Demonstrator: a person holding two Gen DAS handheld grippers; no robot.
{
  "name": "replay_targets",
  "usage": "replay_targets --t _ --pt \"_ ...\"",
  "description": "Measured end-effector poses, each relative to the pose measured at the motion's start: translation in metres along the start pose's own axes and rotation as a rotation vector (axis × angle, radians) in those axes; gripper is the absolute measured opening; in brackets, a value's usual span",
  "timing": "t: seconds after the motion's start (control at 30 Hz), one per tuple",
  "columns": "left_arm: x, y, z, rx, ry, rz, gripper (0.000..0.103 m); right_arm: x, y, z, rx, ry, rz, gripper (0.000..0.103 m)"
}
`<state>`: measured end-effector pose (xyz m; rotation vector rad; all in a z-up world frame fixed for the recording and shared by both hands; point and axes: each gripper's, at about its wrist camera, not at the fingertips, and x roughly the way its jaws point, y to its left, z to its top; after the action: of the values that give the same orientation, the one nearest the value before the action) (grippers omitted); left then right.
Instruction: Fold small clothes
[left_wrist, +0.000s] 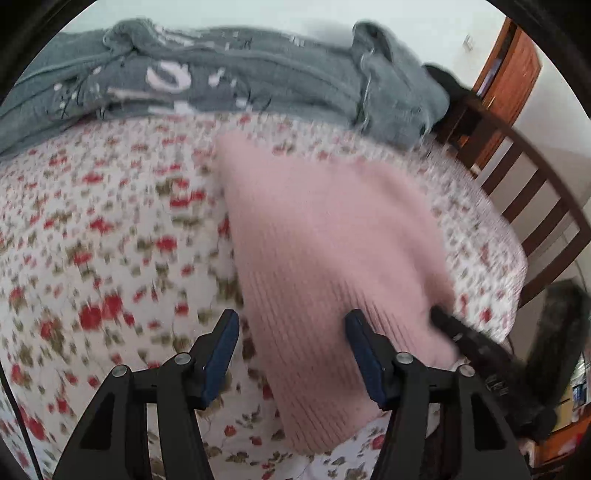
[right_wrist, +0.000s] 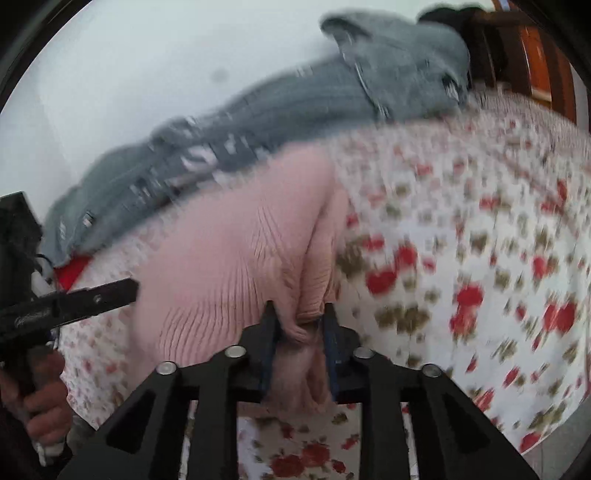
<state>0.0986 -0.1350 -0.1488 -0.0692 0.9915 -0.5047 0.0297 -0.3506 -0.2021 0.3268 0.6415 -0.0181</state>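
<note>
A pink ribbed knit garment lies on the floral bedspread. My left gripper is open, with its jaws wide apart over the garment's near left edge and nothing between them. My right gripper is shut on a bunched fold of the pink garment at its near edge. The right gripper also shows in the left wrist view at the garment's right corner. The left gripper shows in the right wrist view at the left, held by a hand. Both views are blurred by motion.
A grey patterned blanket lies bunched along the far side of the bed against a white wall. A dark wooden slatted bed rail runs along the right. A wooden door stands beyond it.
</note>
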Motion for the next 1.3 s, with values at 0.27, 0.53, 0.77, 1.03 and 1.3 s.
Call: replay_targets --t 0.27,0.53,0.77,1.03,1.3 --pt "-0.032 -0.008 -0.032 0.131 0.004 -0.079 0.059 -0.044 0.004 0.001 -0.002 -0.062 0.036 0.022" --pt "-0.013 -0.035 -0.066 0.220 0.008 0.036 0.058 -0.044 0.013 -0.013 0.017 -0.034 0.141 0.032" --pt "-0.034 -0.004 -0.059 0.087 -0.097 -0.036 0.019 -0.036 0.004 -0.009 0.039 -0.010 0.160 0.008" --pt "-0.025 0.016 -0.070 0.024 -0.045 -0.086 0.018 -0.025 -0.005 -0.026 0.050 0.025 0.119 0.007" --pt "-0.058 0.018 -0.065 0.086 -0.072 -0.135 0.026 -0.047 -0.004 -0.015 0.010 0.004 0.174 0.020"
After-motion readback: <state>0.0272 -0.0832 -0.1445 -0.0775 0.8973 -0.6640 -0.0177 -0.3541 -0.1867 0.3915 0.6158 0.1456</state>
